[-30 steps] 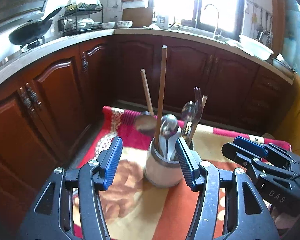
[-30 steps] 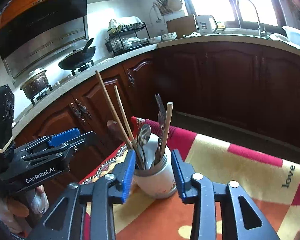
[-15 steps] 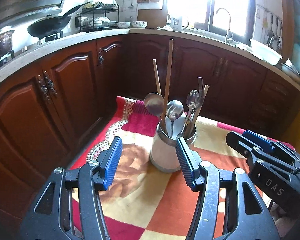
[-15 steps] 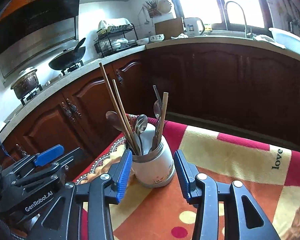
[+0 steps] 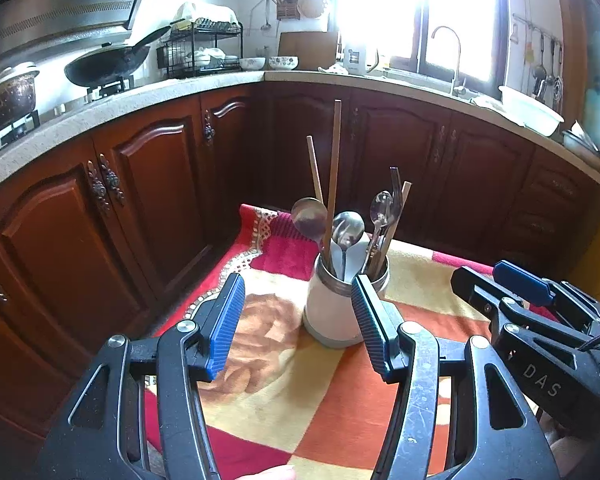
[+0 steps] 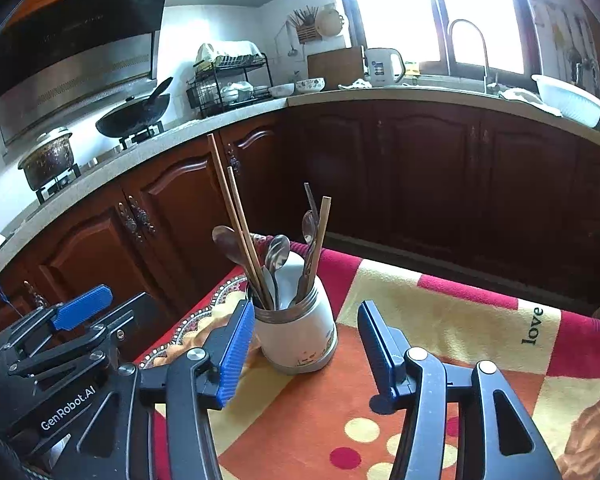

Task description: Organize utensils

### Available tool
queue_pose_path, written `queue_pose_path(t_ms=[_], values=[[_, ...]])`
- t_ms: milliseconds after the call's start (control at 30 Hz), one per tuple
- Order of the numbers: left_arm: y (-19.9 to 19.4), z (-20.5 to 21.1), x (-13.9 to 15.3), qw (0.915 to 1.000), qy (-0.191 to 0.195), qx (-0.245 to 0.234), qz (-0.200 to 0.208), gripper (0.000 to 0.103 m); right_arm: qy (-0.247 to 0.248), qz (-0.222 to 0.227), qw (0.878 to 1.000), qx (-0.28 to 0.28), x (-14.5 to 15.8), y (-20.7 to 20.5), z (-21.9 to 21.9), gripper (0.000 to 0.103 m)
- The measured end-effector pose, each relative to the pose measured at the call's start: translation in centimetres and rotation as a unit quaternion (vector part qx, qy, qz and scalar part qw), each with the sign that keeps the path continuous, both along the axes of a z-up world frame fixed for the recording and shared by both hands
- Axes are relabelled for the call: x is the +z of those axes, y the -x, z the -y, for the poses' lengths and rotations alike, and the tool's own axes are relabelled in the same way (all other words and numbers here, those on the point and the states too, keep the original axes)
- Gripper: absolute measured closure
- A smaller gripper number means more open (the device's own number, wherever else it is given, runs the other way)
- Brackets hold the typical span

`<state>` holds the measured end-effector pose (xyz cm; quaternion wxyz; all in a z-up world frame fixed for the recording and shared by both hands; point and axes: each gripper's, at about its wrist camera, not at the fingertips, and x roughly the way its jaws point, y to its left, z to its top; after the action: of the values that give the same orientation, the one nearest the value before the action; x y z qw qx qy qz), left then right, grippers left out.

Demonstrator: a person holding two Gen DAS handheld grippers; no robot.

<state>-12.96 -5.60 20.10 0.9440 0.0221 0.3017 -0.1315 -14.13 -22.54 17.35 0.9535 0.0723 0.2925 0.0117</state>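
Note:
A white ceramic utensil holder (image 5: 332, 312) (image 6: 298, 336) stands upright on a patterned cloth (image 5: 284, 392) (image 6: 440, 320). It holds wooden chopsticks (image 5: 334, 172) (image 6: 230, 208), several metal spoons (image 5: 348, 228) (image 6: 278, 252) and a fork (image 5: 396, 188). My left gripper (image 5: 298, 316) is open, hanging short of the holder with nothing between its fingers. My right gripper (image 6: 304, 344) is in front of the holder, jaws opening, clear of it and empty. Each gripper shows at the side of the other's view: the right gripper (image 5: 520, 300), the left gripper (image 6: 72, 316).
Dark wooden cabinets (image 5: 160, 184) (image 6: 440, 176) run behind the cloth-covered table under a stone counter. On it sit a wok (image 5: 108, 64), a pot (image 6: 48, 156), a dish rack (image 6: 228, 80), a kettle (image 6: 382, 66) and a white basin (image 6: 568, 98).
Both grippers have drawn back from the holder, which now looks smaller and farther off. The right gripper's jaws have widened. The left gripper's jaws keep the same gap.

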Motion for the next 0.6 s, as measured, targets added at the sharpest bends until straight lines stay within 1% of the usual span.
queue_pose_path(t_ms=[600], values=[[-0.32, -0.32, -0.59, 0.9999, 0.000, 0.011, -0.009, 0.048, 0.014, -0.006, 1.000, 0.003, -0.56, -0.42, -0.32, 0.051]])
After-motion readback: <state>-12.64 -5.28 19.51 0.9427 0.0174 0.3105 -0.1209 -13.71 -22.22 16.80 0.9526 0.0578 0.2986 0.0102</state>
